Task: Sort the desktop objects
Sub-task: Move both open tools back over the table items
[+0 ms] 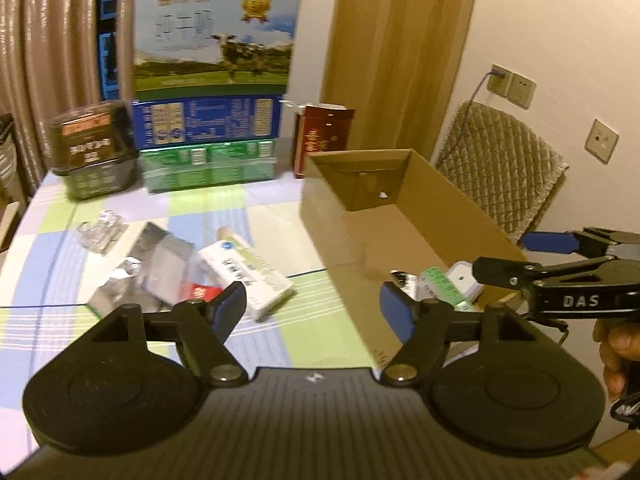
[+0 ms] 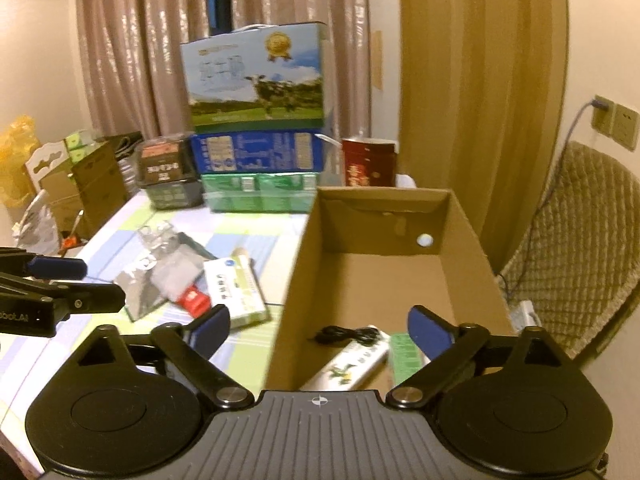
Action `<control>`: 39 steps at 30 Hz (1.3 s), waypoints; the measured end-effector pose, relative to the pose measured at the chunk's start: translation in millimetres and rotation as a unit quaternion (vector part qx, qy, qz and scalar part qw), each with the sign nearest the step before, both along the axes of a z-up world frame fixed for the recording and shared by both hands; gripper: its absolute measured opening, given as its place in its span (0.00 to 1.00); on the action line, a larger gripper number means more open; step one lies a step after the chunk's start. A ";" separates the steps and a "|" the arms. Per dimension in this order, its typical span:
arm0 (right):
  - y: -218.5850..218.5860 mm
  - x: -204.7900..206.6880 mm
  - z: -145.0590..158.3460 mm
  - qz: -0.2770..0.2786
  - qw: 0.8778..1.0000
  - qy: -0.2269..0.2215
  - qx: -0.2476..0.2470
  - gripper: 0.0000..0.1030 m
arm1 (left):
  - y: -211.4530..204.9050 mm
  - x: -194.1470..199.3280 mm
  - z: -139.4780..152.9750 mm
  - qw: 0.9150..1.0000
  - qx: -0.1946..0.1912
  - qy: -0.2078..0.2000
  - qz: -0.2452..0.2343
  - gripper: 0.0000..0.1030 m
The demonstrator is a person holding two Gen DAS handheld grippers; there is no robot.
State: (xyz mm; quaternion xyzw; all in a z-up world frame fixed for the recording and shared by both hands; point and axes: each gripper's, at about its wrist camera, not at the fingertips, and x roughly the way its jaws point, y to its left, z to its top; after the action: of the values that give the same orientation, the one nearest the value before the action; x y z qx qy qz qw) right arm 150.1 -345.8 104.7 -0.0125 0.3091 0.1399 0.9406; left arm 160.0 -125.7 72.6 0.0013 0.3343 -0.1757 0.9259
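Right wrist: right gripper (image 2: 318, 330) fingers spread over cardboard box (image 2: 296, 264) left rim.

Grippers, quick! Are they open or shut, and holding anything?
Left gripper: open, holding nothing.
Right gripper: open, holding nothing.
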 end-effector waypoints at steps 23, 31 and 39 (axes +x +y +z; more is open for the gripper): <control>96.5 -2.1 -20.1 0.087 0.996 0.010 -0.005 0.98 | 147.7 -25.0 -15.3 0.992 0.064 0.000 0.105 0.99; 123.5 16.0 -49.3 0.104 0.994 0.021 -0.011 0.98 | 160.3 -11.0 -34.9 0.993 0.044 0.010 0.109 0.99; 148.9 46.7 -91.8 0.109 0.993 0.038 -0.033 0.98 | 166.1 22.5 -75.1 0.992 0.047 0.023 0.116 0.98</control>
State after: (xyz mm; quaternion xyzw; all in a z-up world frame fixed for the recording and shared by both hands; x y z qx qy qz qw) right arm 196.8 -196.8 12.9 -0.0714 0.3462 0.2315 0.9064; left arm 182.5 40.4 -2.5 0.0019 0.3615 -0.0512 0.9310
